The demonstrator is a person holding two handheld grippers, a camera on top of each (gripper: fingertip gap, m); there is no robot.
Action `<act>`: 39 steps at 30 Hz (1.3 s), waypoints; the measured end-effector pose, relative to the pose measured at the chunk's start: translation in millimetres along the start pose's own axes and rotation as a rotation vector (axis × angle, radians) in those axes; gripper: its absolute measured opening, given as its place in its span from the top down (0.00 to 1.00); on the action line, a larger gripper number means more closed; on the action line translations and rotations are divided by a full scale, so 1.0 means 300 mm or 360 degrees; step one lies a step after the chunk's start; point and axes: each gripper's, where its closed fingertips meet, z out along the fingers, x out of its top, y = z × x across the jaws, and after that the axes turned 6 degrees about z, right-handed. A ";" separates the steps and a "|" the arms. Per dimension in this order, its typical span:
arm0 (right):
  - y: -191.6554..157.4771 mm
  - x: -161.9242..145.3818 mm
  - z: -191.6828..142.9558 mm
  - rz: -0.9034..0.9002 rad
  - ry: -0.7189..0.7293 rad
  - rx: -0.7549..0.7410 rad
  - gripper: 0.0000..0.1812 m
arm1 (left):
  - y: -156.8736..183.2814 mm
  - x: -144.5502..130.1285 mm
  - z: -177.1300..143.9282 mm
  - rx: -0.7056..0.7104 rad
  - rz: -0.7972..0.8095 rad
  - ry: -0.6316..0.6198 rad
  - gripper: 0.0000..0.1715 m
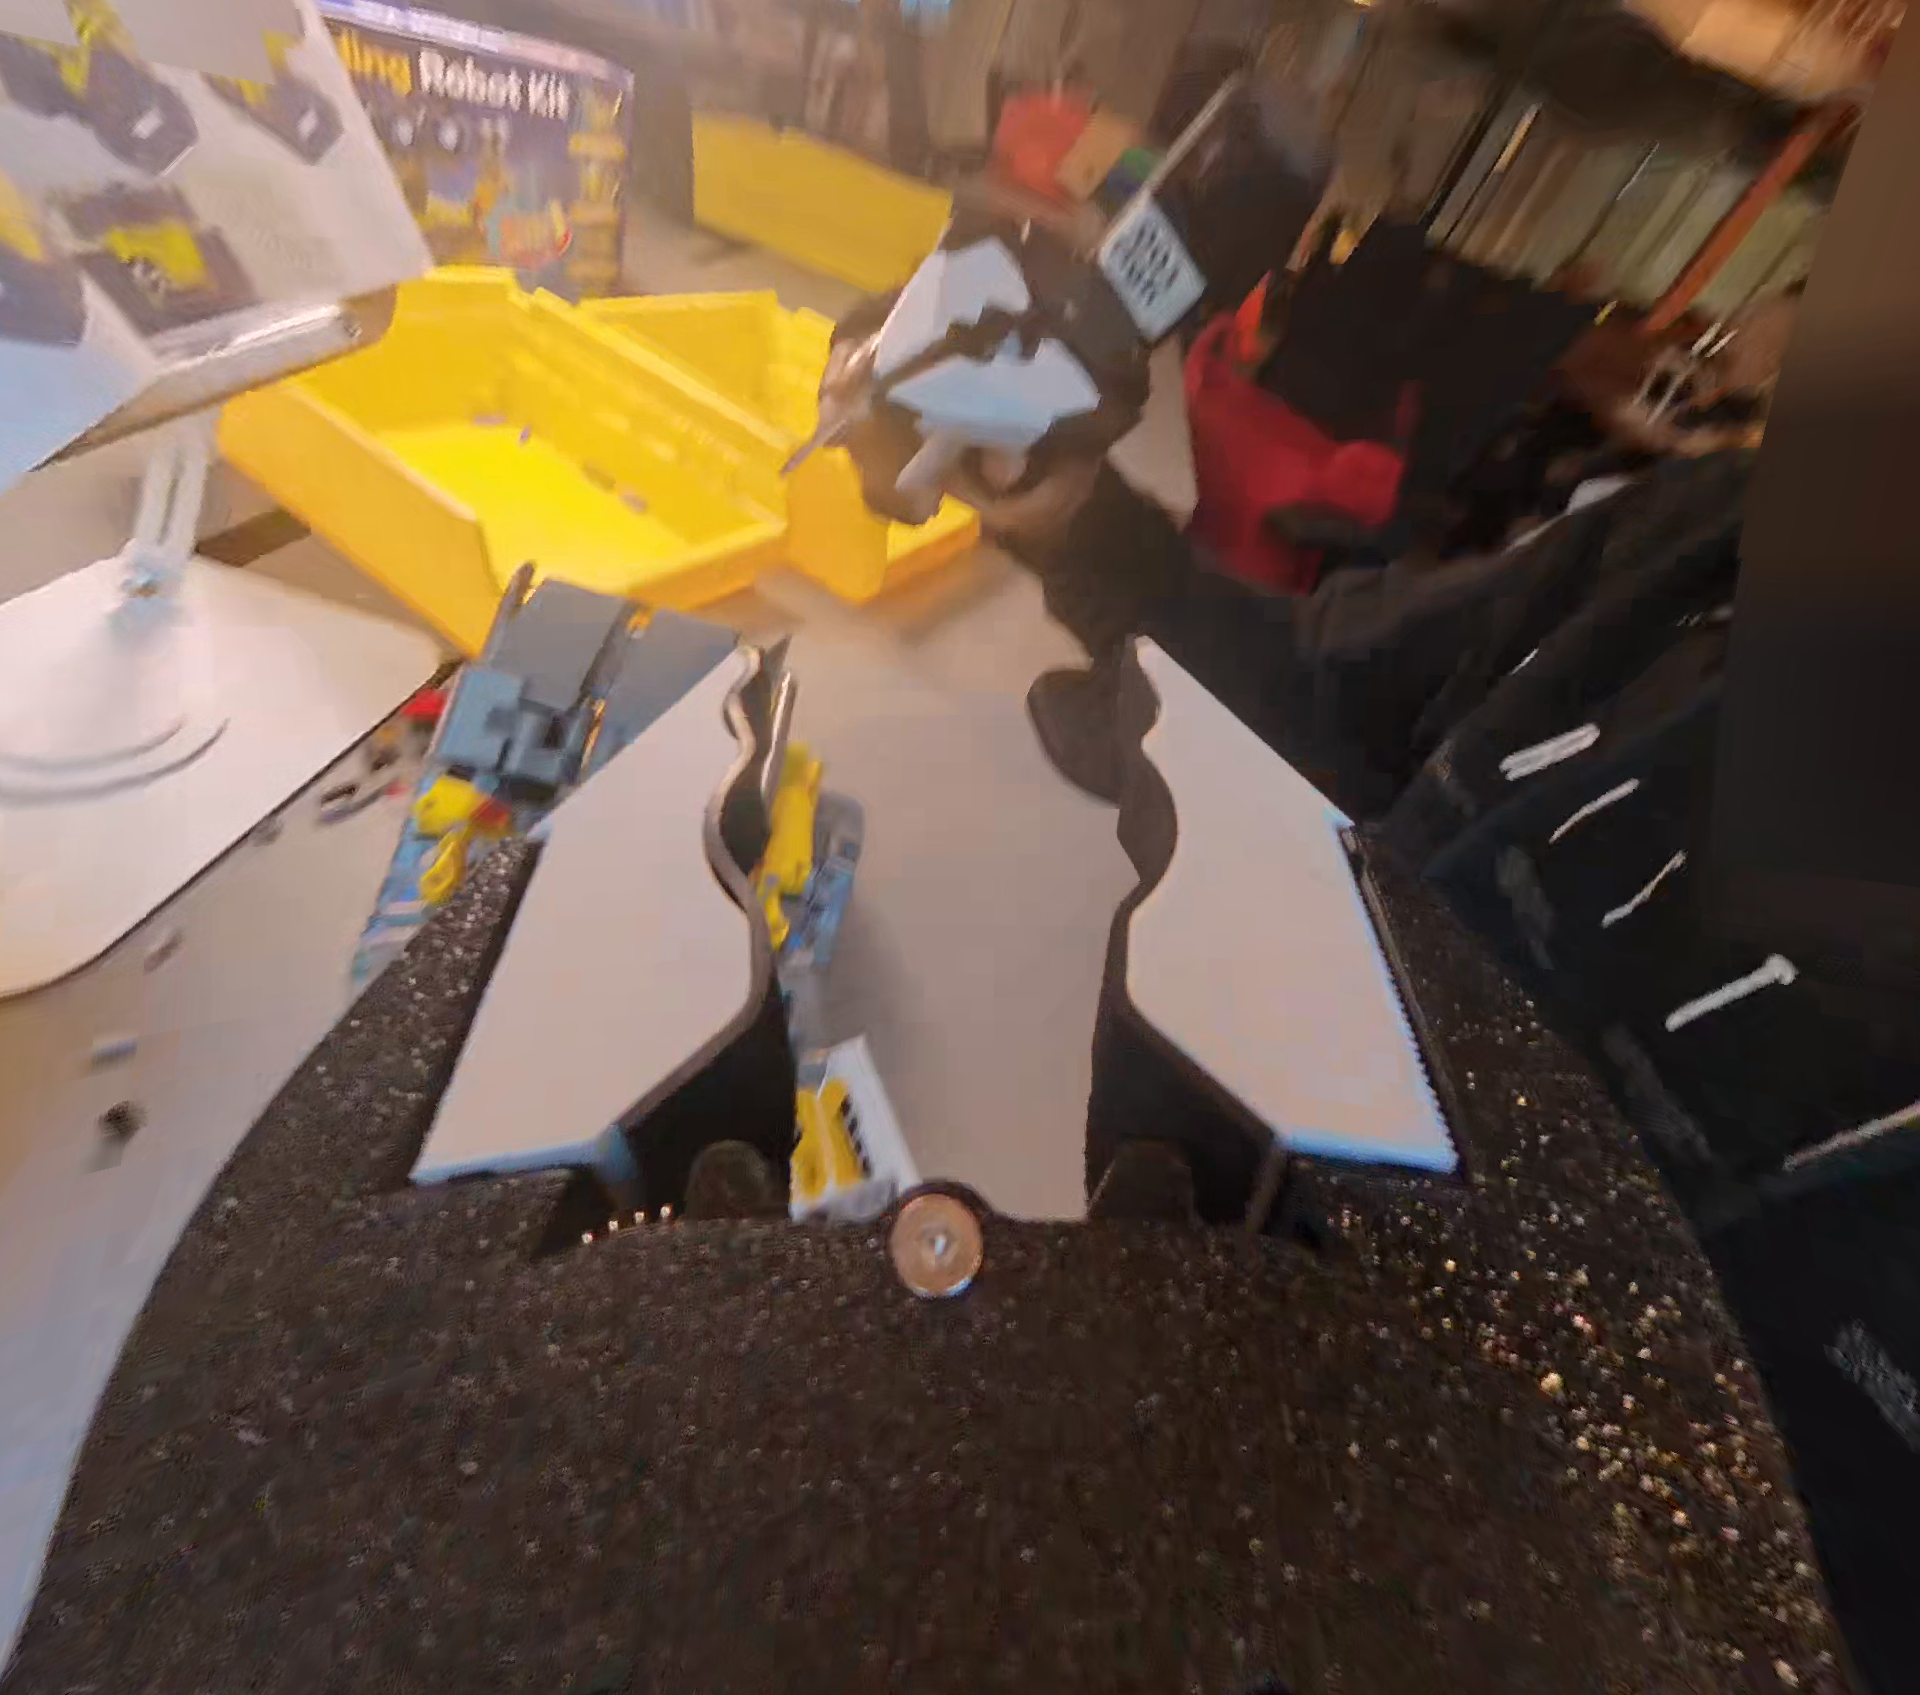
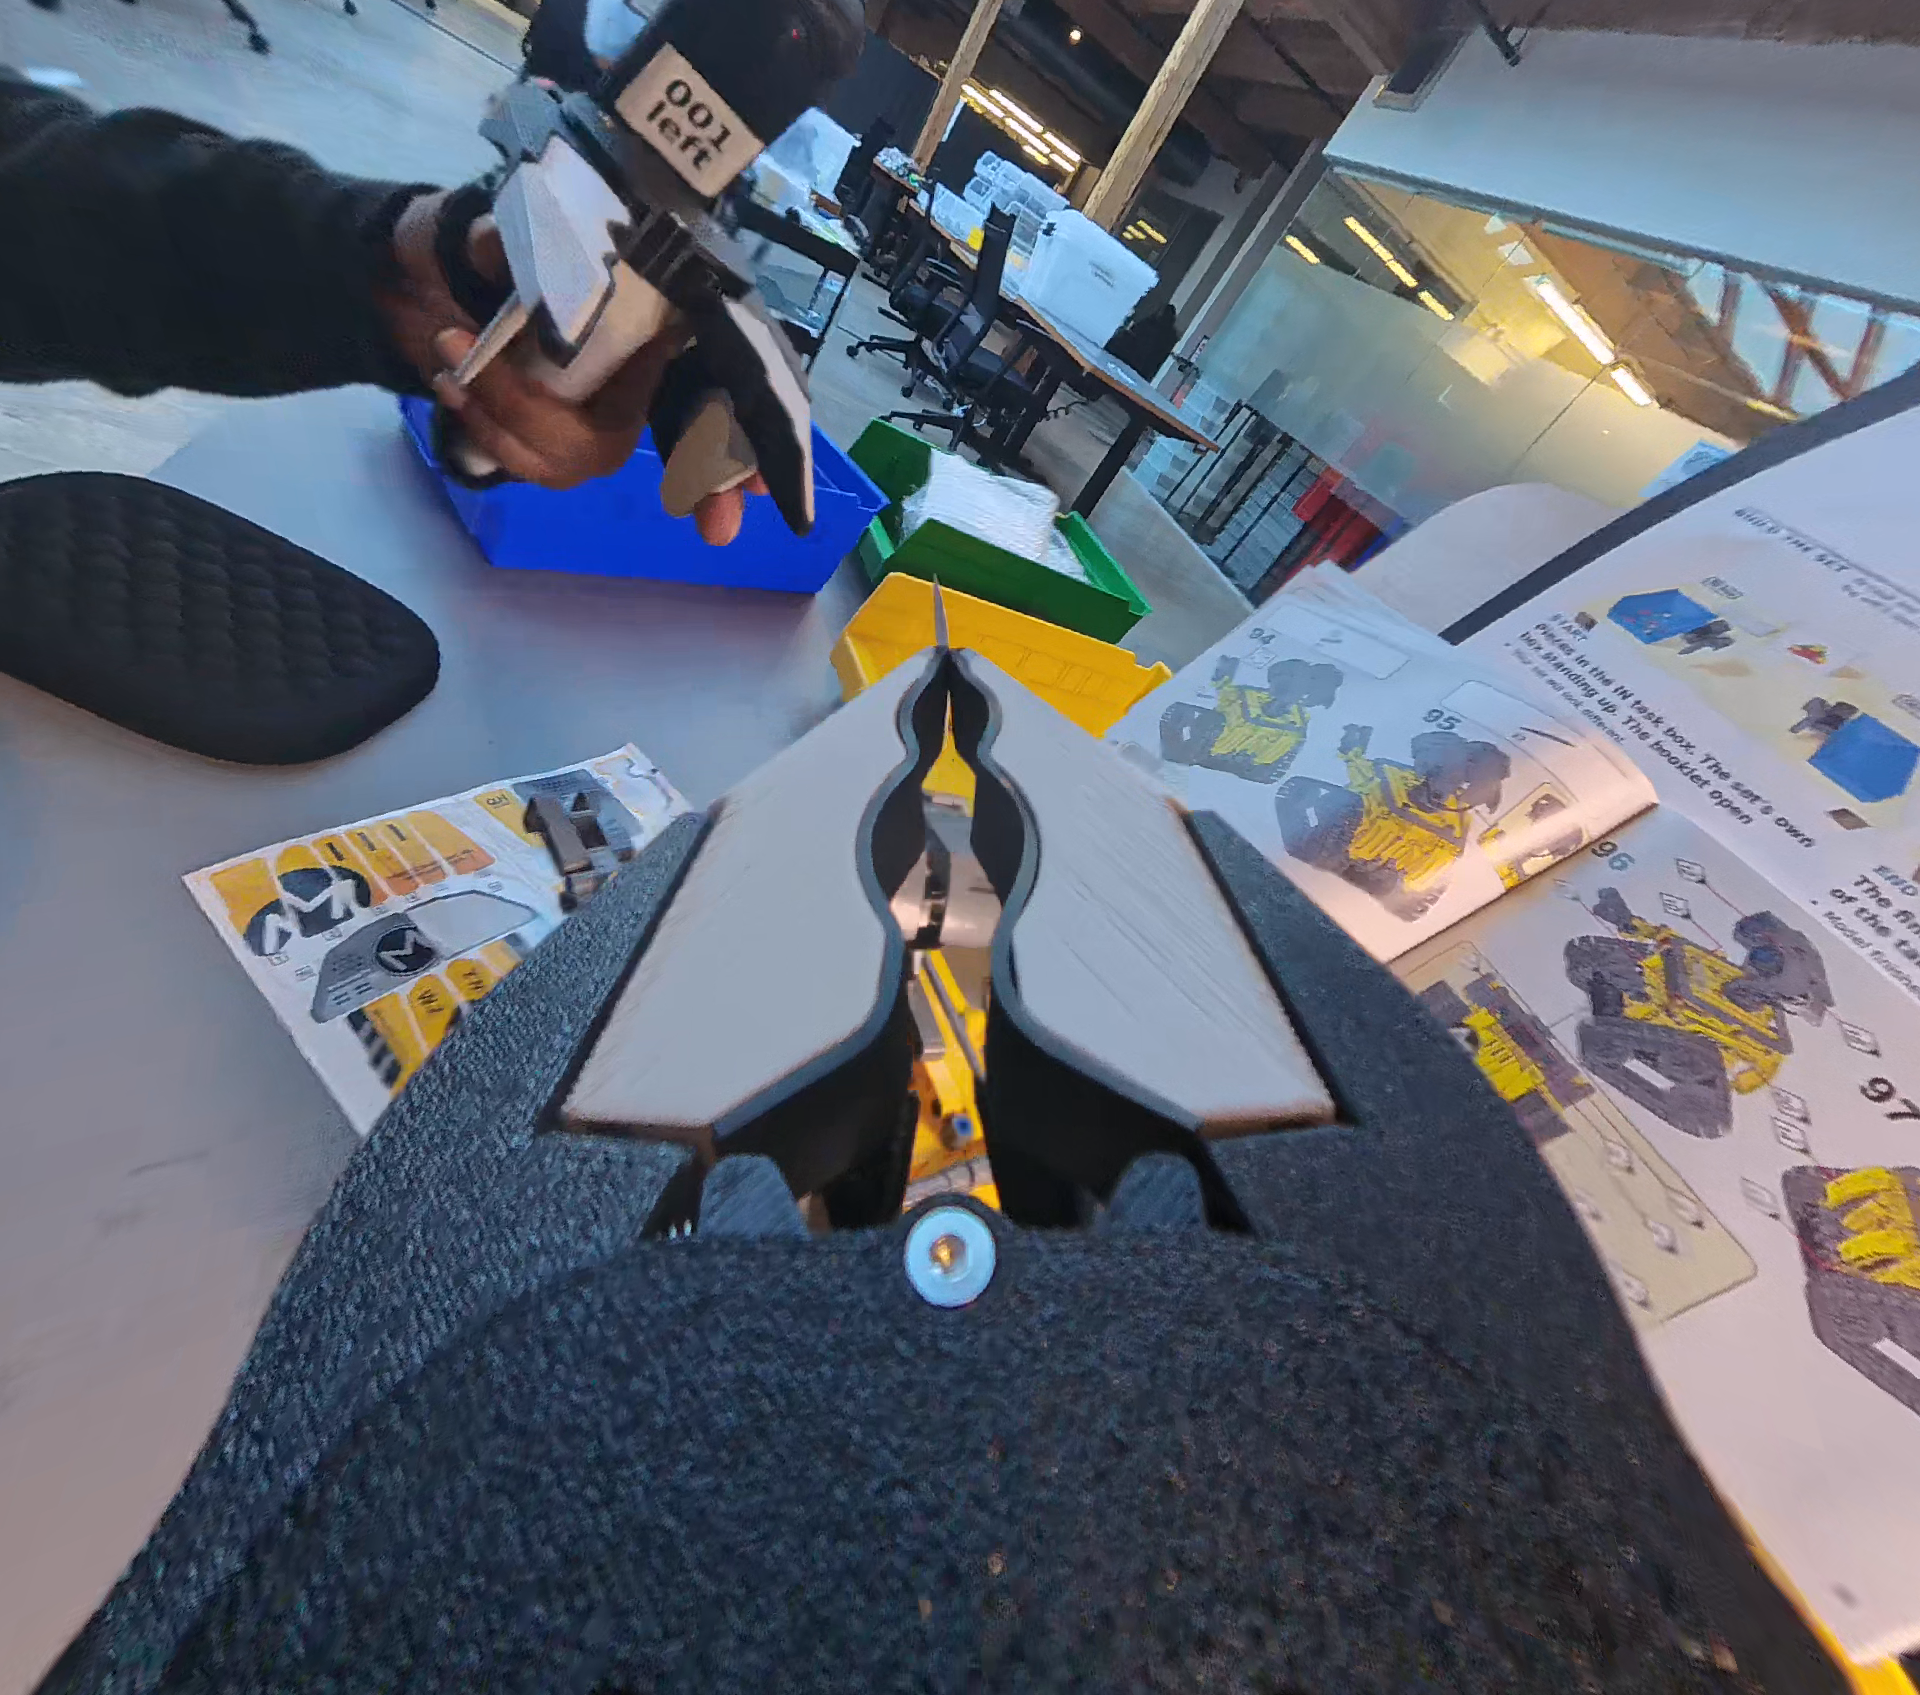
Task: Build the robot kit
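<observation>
1. Now we look along our left claw (image 1: 940, 658), and its two fingers are spread wide apart with nothing between the tips.
2. Under it, on the grey surface (image 1: 935, 814), lies a sticker sheet (image 1: 821, 856) with a grey and yellow toy piece (image 1: 540, 710) on it, just to the left of the left finger.
3. Past that sits a yellow tray (image 1: 520, 482), and behind it a purple toy box (image 1: 499, 159).
4. A page on a white stand (image 1: 114, 637) leans at the far left.
5. Our right claw (image 2: 948, 658) is squeezed tight on a thin, pointy sliver (image 2: 937, 611) that pokes up past the tips; we cannot tell what it is.
6. In that view a hand (image 2: 520, 409) holds the left claw up high above a blue bin (image 2: 623, 523).
7. Beside the blue bin are a green bin (image 2: 997, 575) and a yellow bin (image 2: 997, 648), close ahead of the right claw.
8. An open building booklet (image 2: 1455, 793) lies to the right, and a black pad (image 2: 187, 606) to the left.
</observation>
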 end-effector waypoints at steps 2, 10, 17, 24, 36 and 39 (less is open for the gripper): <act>0.018 0.014 0.006 -0.0132 0.0033 -0.0133 1.00 | -0.009 0.049 0.044 -0.0086 -0.0097 0.0238 0.65; 0.106 0.051 -0.032 -0.0946 0.0000 -0.0813 1.00 | -0.134 0.161 0.187 -0.0179 -0.0362 0.0477 0.73; 0.095 0.014 -0.010 -0.1393 -0.0102 -0.0997 1.00 | -0.171 0.166 0.253 -0.0092 -0.0430 0.0513 0.85; 0.099 -0.014 0.003 -0.1442 -0.0137 -0.1017 1.00 | -0.195 0.133 0.251 -0.0057 -0.0565 0.0494 0.90; 0.085 -0.036 0.025 -0.1397 -0.0155 -0.0947 0.96 | -0.196 0.128 0.251 -0.0060 -0.0466 0.0475 1.00; 0.061 -0.051 0.047 -0.1085 -0.0115 -0.0737 0.81 | -0.203 0.135 0.233 0.0019 -0.0225 0.0434 1.00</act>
